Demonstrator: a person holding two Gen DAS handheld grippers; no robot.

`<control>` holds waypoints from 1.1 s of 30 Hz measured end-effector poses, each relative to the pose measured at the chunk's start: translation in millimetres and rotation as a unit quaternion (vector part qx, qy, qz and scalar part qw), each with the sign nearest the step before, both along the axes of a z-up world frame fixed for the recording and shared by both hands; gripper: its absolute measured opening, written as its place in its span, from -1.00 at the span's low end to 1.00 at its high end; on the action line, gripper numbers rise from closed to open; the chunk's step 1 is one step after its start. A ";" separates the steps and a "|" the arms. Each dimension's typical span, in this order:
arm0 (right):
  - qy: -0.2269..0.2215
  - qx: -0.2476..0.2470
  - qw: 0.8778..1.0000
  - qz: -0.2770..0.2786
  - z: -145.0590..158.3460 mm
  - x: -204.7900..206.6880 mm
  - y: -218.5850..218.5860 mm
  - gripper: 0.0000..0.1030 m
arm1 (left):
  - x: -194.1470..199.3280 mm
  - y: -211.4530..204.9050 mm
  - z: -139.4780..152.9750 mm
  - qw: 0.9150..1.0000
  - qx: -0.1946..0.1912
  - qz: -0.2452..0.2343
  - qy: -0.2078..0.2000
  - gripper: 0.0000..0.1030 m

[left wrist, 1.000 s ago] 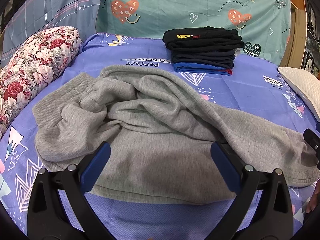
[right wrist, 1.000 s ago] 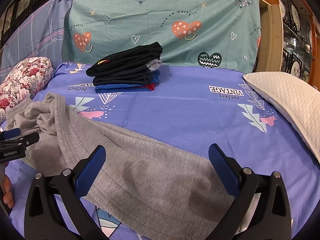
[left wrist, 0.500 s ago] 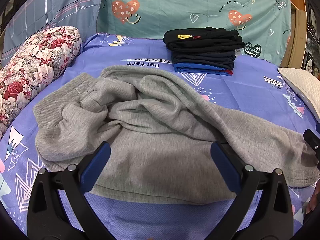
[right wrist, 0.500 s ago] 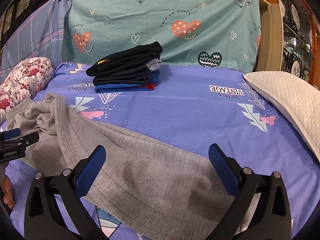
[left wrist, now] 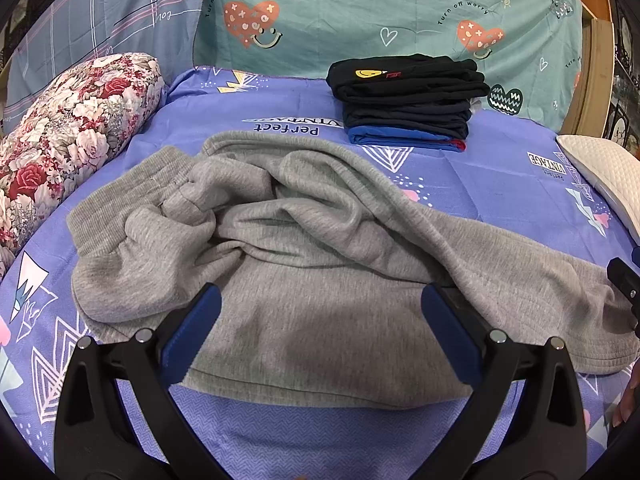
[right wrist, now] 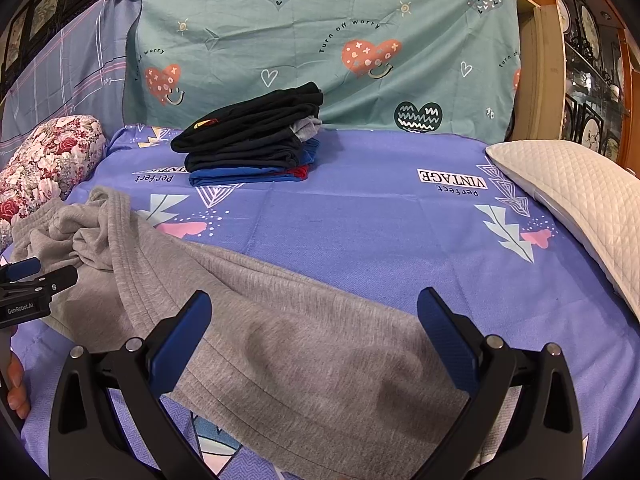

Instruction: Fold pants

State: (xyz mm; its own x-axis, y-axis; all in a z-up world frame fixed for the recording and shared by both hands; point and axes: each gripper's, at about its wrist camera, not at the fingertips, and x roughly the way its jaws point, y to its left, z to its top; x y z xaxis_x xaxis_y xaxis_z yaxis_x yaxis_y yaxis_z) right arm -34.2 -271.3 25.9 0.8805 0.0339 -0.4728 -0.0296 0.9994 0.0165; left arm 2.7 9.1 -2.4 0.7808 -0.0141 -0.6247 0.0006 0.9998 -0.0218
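Grey sweatpants [left wrist: 304, 248] lie crumpled on the purple bedsheet [left wrist: 280, 112], waistband bunched at the left and a leg stretching right. My left gripper [left wrist: 320, 304] is open and empty, its blue pads hovering over the near edge of the pants' seat. In the right wrist view the pants [right wrist: 288, 344] run from the left to the lower middle. My right gripper [right wrist: 314, 304] is open and empty over the leg end. Each gripper shows at the edge of the other's view.
A stack of folded dark clothes [left wrist: 408, 100] sits at the back of the bed, also in the right wrist view [right wrist: 252, 140]. A floral bolster [left wrist: 68, 136] lies at the left, a white quilted pillow [right wrist: 572, 200] at the right. A teal heart-print sheet [right wrist: 320, 40] hangs behind.
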 end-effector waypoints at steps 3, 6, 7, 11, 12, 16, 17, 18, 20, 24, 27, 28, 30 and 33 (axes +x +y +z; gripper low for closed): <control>0.001 0.002 1.000 -0.001 -0.2 0.8 -2.2 0.97 | -0.2 0.3 -0.1 1.000 0.000 0.001 0.000 0.96; -0.001 0.005 1.000 -0.003 0.4 -0.5 -2.8 0.97 | -3.8 4.3 3.1 1.000 -0.005 0.003 -0.005 0.96; -0.002 0.008 1.000 0.000 1.2 -2.1 -3.5 0.97 | -7.8 9.8 7.6 1.000 -0.017 -0.003 -0.010 0.96; -0.018 -0.019 0.998 0.053 12.6 -20.8 1.8 0.97 | -15.7 30.2 27.8 0.999 0.026 -0.004 -0.025 0.96; -0.022 -0.044 0.997 0.066 14.7 -26.9 4.4 0.97 | -14.9 36.0 33.4 0.998 0.049 0.000 -0.030 0.96; -0.012 -0.177 0.976 0.124 9.0 -54.4 11.9 0.97 | 4.3 70.5 59.5 0.991 0.120 0.024 -0.047 0.96; 0.000 -0.200 0.971 0.133 5.1 -58.1 11.7 0.97 | 14.5 77.9 63.6 0.991 0.127 0.024 -0.041 0.96; 0.017 -0.218 0.966 0.138 0.4 -58.9 11.5 0.97 | 26.0 84.7 65.0 0.991 0.130 0.021 -0.031 0.96; 0.049 -0.242 0.958 0.148 -9.6 -56.4 12.3 0.97 | 57.2 97.7 62.0 0.992 0.121 0.016 0.007 0.96; 0.070 -0.290 0.938 0.176 -25.8 -49.3 37.9 0.96 | 120.4 116.3 35.9 0.993 0.075 0.033 0.087 0.96; 0.086 -0.317 0.924 0.194 -37.1 -37.6 58.7 0.84 | 146.9 125.1 11.7 0.988 0.032 0.048 0.143 0.96; 0.098 -0.329 0.918 0.196 -42.6 -31.1 65.0 0.66 | 153.2 130.1 5.7 0.986 0.014 0.055 0.157 0.96; 0.135 -0.325 0.916 0.194 -46.2 -12.9 66.7 -0.04 | 159.0 136.6 -1.0 0.984 0.000 0.065 0.168 0.96; 0.161 -0.266 0.933 0.183 -23.2 7.0 50.0 -0.73 | 159.0 146.4 -3.2 0.983 0.003 0.068 0.169 0.96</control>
State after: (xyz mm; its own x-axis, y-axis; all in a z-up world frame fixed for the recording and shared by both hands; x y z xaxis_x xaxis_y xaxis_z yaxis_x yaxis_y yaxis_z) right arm -27.3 -221.4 2.8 0.6652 -0.0113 -0.7466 -0.4494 0.7925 -0.4124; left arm 161.7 155.5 -5.6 0.5231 0.0813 -0.8484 -0.1399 0.9901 0.0086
